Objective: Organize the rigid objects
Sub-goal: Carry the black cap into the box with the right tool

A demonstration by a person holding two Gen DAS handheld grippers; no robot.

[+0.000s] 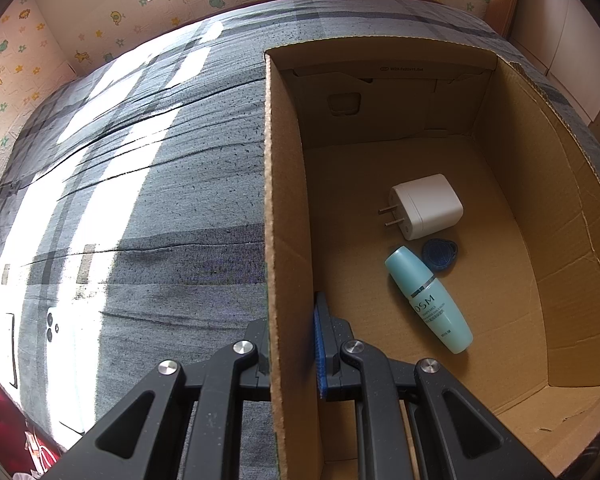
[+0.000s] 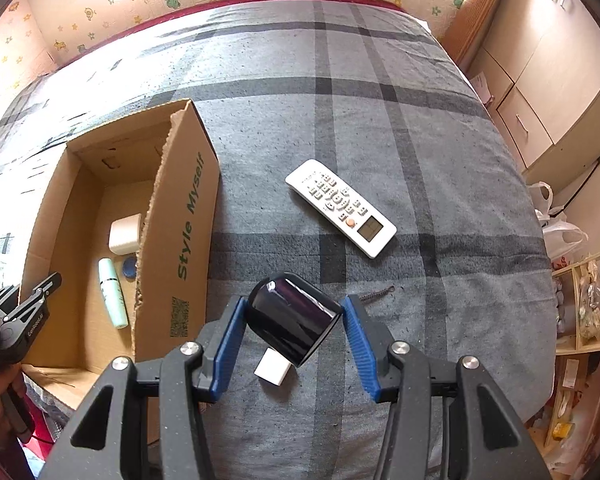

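Black cylinder (image 2: 294, 320), glossy and lying tilted on the grey plaid bedcover (image 2: 420, 160), sits directly between the blue pads of the right gripper (image 2: 293, 340), with a small white block (image 2: 273, 368) at its near end; whether that block is joined to it I cannot tell. Both pads stand apart from its sides, though the right one comes very near its rim, so the tongs are spread wide around it rather than closed on it. My reading is that this is the lining-up step before a pinch.

Just to the left stands the cardboard box (image 2: 180, 216), open-topped. Inside, on its floor, lie a white plug adapter (image 1: 428, 206), a teal bottle (image 1: 430, 300) on its side and a small blue tag (image 1: 440, 254) touching the bottle's cap end. These look already sorted, so the box is likely the collecting place.

The left gripper (image 1: 290, 354) straddles the box's left wall, one finger outside and one blue-padded finger (image 1: 320, 344) inside. It seems placed to steady the box; whether the pads actually press the cardboard I cannot tell.

Farther toward the middle of the bed lies a white remote control (image 2: 340, 208), buttons up, well apart from the box, apparently not yet collected. A thin brown cord (image 2: 376, 293) lies just beyond the right pad.
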